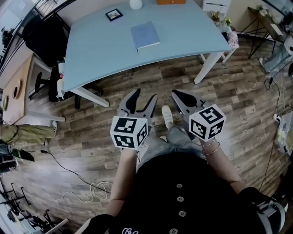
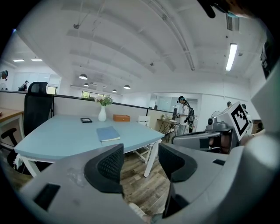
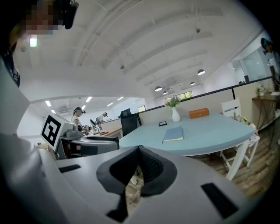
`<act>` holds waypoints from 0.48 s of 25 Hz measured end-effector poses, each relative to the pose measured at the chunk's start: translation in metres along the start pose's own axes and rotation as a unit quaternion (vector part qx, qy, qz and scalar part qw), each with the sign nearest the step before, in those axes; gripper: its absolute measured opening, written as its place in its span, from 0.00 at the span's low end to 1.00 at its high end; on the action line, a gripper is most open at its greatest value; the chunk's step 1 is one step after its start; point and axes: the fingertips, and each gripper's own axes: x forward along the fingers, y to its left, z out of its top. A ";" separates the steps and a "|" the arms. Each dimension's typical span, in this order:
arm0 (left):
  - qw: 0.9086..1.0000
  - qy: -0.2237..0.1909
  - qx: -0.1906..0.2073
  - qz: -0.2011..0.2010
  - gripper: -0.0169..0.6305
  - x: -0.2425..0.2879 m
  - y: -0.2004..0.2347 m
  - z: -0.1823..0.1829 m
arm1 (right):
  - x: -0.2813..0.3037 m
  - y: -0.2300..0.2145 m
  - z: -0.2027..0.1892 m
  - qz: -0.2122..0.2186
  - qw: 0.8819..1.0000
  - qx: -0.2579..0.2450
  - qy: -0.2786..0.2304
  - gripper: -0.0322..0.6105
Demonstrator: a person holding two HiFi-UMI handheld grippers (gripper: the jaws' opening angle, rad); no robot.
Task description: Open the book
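- The book (image 1: pixel 145 35) lies closed and flat on the light blue tabletop (image 1: pixel 100 50), its cover up, a little way in from the near edge.
- Farther back on the same tabletop stand a small dark picture frame (image 1: pixel 114 14), a white vase (image 1: pixel 135 3) and an orange box (image 1: pixel 170 1); all three are well apart from the book.
- The left gripper (image 1: pixel 145 93) hangs over the wooden floor (image 1: pixel 151 77), short of the tabletop and well apart from the book.
- In the left gripper view its fingers (image 2: pixel 107 168) are spread, with only floor and a table leg showing between them.
- The right gripper (image 1: pixel 175 93) is held just beside the left one, also above the floor and touching nothing.
- In the right gripper view its fingers (image 3: pixel 151 168) are clenched together at the tips, with nothing held between them.
- A black office chair (image 1: pixel 41 32) stands at the tabletop's left end.
- The person's light shoe (image 1: pixel 167 116) shows on the floor between the two grippers.
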 end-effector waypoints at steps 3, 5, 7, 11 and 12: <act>1.000 -0.003 -0.008 0.003 0.38 0.009 0.005 0.004 | 0.009 -0.009 0.006 0.002 1.000 0.001 0.000 0.05; 1.000 0.000 -0.010 0.003 0.38 0.016 0.011 0.006 | 0.018 -0.015 0.011 0.004 1.000 -0.001 -0.001 0.05; 1.000 0.003 -0.010 0.004 0.38 0.025 0.017 0.007 | 0.027 -0.022 0.015 0.007 1.000 -0.002 0.000 0.05; 1.000 0.007 -0.012 -0.005 0.38 0.046 0.026 0.014 | 0.044 -0.039 0.022 0.012 1.000 0.003 0.005 0.05; 1.000 0.003 -0.012 -0.008 0.38 0.051 0.028 0.018 | 0.049 -0.044 0.022 0.013 1.000 0.003 0.008 0.05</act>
